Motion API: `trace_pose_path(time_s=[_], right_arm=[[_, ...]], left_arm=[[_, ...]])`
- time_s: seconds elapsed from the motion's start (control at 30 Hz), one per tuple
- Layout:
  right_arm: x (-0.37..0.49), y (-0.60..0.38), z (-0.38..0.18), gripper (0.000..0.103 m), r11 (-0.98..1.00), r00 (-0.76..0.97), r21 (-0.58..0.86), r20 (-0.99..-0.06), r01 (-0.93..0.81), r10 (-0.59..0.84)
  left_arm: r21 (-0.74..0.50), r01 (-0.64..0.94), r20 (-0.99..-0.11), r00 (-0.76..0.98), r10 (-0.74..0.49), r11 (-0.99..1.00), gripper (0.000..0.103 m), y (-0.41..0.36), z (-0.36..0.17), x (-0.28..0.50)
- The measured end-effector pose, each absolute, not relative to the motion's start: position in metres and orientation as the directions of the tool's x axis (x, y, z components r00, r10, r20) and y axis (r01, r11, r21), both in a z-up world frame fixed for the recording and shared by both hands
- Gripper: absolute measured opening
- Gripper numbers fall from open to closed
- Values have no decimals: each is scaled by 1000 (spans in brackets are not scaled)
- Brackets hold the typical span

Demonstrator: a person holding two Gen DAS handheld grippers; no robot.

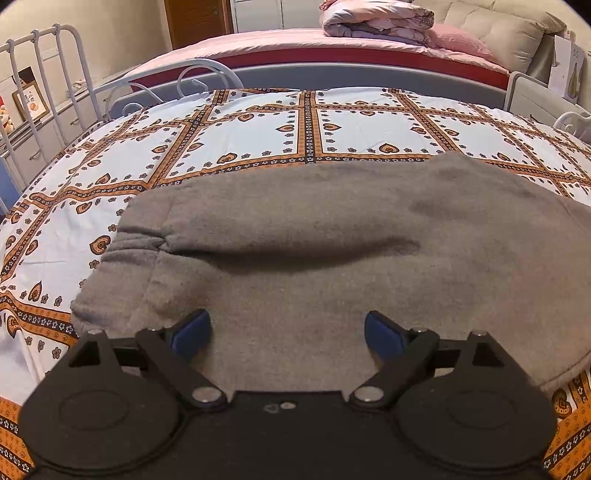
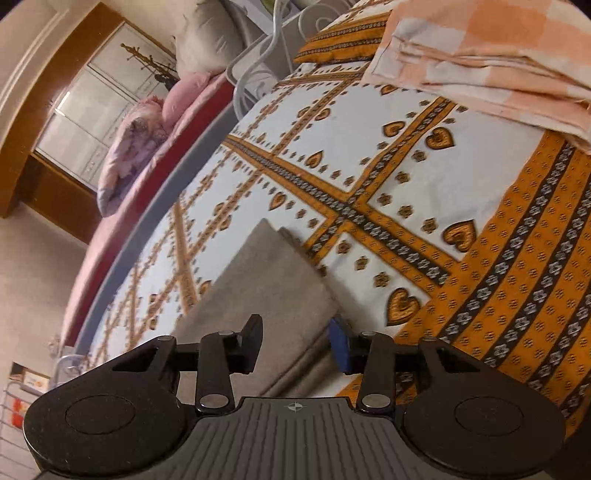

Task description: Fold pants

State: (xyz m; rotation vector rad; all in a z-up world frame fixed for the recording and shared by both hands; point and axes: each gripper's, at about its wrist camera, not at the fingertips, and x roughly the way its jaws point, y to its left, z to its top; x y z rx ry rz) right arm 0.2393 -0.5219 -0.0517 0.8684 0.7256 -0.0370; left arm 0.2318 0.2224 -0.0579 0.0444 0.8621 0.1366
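Grey fleece pants (image 1: 314, 236) lie folded on the patterned bed cover (image 1: 258, 129), with a fold ridge across the middle. My left gripper (image 1: 287, 334) is open and hovers over the near part of the pants, its blue pads wide apart with nothing between them. In the right wrist view the camera is tilted; a corner of the grey pants (image 2: 266, 288) lies on the cover (image 2: 369, 155). My right gripper (image 2: 295, 345) is open, its fingers on either side of the pants' edge, not clamped on it.
A white metal bed rail (image 1: 44, 92) runs along the left. A pink bed with a folded quilt (image 1: 376, 18) stands behind. A folded peach checked blanket (image 2: 480, 62) and an orange pillow (image 2: 343, 40) lie at the head of the cover.
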Motion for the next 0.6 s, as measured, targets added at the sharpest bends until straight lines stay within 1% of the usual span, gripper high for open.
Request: trace_pose_path(time_s=[0.23,0.37,0.5,0.57,0.6], right_arm=[[235,-520,-58,42,603,748,723,-595,337,295],[239,-521,-65,42,598,736,716,-612,360,290],[247,-525,-70,42,576,745,725,-607,377,276],[249,-521,-66,13,611,746,704,-612,362,263],[250,-518,-62,12,641,742,682,-621,353,252]], left_arm=[[93,-99,-753,644,135,991,85,223,-58,231],[94,-102,-754,642,137,990,86,222,-59,232],[93,-102,-754,643,137,990,86,222,-58,232],[94,-100,-754,642,137,990,86,222,-58,232],[94,-100,-754,642,136,991,86,222,-58,232]])
